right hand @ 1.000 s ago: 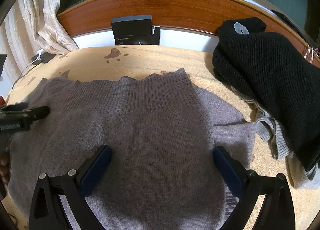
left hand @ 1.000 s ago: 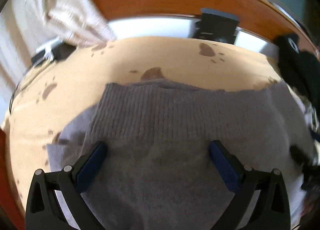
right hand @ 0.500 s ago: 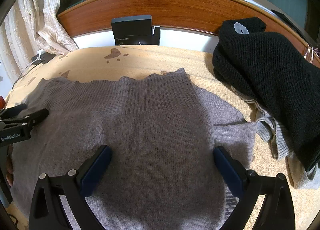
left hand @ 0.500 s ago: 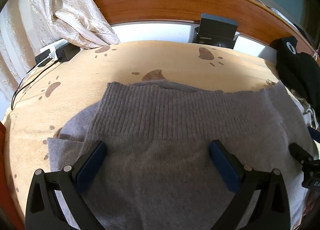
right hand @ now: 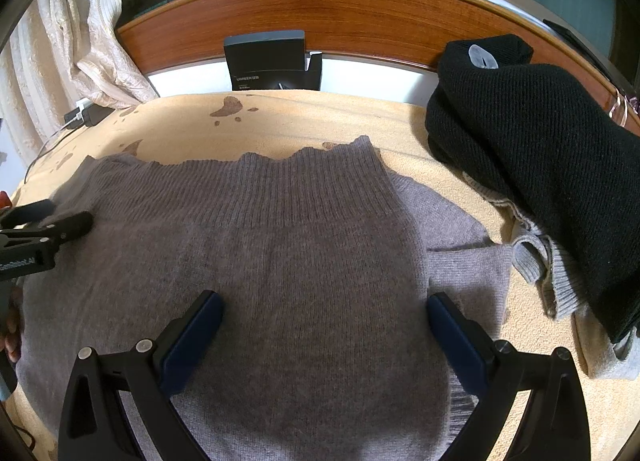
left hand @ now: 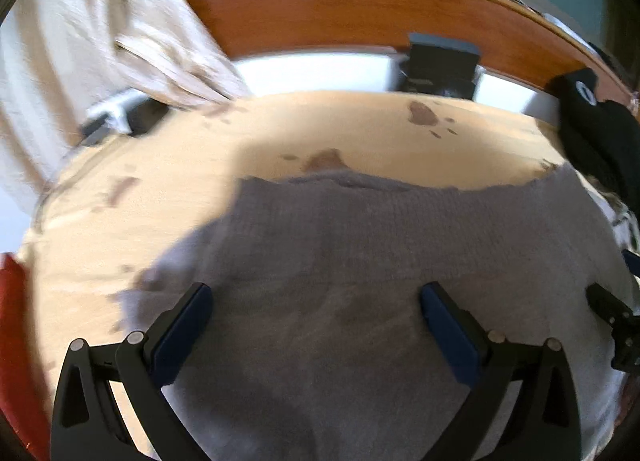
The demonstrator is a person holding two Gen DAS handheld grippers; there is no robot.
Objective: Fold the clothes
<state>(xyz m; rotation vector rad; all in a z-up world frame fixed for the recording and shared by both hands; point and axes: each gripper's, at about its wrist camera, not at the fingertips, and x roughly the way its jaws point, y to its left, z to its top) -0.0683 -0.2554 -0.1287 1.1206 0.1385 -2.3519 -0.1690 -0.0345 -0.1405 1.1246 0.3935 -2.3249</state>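
A grey-mauve knit sweater [right hand: 288, 261] lies flat on the tan blanket, its ribbed hem toward the headboard and a sleeve folded in at the right. It also shows in the left wrist view [left hand: 360, 261]. My right gripper [right hand: 323, 313] is open and empty over the sweater's right half. My left gripper [left hand: 316, 309] is open and empty over its left half; it also shows at the left edge of the right wrist view [right hand: 48, 229]. The left wrist view is blurred.
A black knit garment [right hand: 552, 165] lies on a light grey one [right hand: 560, 277] at the right. A wooden headboard [right hand: 360, 17] and a dark box [right hand: 266, 61] stand behind. A cream curtain [left hand: 92, 45] and a charger [right hand: 86, 115] are at the left. The tan blanket [right hand: 304, 117] has brown paw prints.
My left gripper has shifted, blurring its view; the scene there sits slightly lower and rightward. The right gripper and the sweater have stayed still.
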